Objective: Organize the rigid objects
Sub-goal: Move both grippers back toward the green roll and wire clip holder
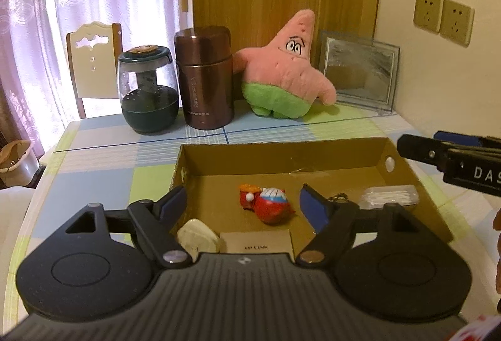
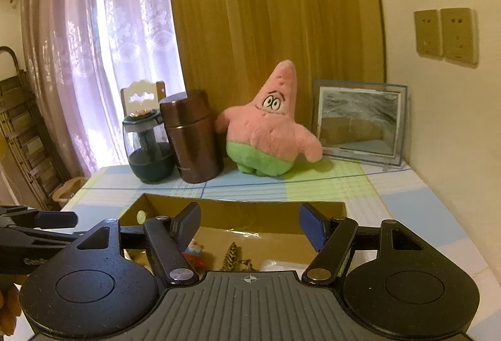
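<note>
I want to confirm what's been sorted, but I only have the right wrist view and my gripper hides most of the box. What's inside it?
Observer: A red toy figure lies mid-floor in the cardboard box.
Operator: Anything at the near left?
Observer: A white plug lies there, beside a TP-LINK card.
Operator: And the right side?
Observer: A clear plastic case sits against the right wall.

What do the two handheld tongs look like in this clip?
Both the left tongs and the right tongs match: matte black linkage arms with silver pivot screws, blue pads on the fingers, a ribbed grey body. White lettering "DAS" marks the right one's side.
</note>
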The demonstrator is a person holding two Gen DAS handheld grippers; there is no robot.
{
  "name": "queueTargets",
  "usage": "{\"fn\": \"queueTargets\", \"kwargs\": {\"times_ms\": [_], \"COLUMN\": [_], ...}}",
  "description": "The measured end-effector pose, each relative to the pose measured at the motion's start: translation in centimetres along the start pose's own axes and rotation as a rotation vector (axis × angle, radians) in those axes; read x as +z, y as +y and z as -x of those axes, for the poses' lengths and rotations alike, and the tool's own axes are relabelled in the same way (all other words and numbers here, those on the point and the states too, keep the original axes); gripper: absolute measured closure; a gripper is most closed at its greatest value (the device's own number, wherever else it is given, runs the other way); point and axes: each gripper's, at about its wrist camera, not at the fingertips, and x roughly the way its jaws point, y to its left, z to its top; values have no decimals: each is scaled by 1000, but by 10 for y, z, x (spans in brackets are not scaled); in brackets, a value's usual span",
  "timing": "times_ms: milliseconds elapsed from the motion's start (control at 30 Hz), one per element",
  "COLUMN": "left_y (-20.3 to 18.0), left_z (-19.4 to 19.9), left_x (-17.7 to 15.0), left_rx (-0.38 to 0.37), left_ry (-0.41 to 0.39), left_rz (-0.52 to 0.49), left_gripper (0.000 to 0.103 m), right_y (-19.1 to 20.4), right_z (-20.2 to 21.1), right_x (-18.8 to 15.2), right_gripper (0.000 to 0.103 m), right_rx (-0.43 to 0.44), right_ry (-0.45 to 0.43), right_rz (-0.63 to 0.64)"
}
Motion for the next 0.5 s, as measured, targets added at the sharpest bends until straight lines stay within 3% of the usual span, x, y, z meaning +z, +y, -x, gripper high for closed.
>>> {"fn": "queueTargets", "kwargs": {"times_ms": [267,500], "left_y": [0,-1], "left_z": [46,82], "left_x": [-20,-45], "left_rx": [13,15], "left_ry": [-41,-58], "left_rz": [15,37], "left_gripper": [12,9], "right_y": [-4,1], "right_z": [44,78], "right_x": [-12,-30], "right_gripper": [27,21], "right_rx": [-17,-29], "right_ry": [-21,-20], "right_rz": [-17,-4]}}
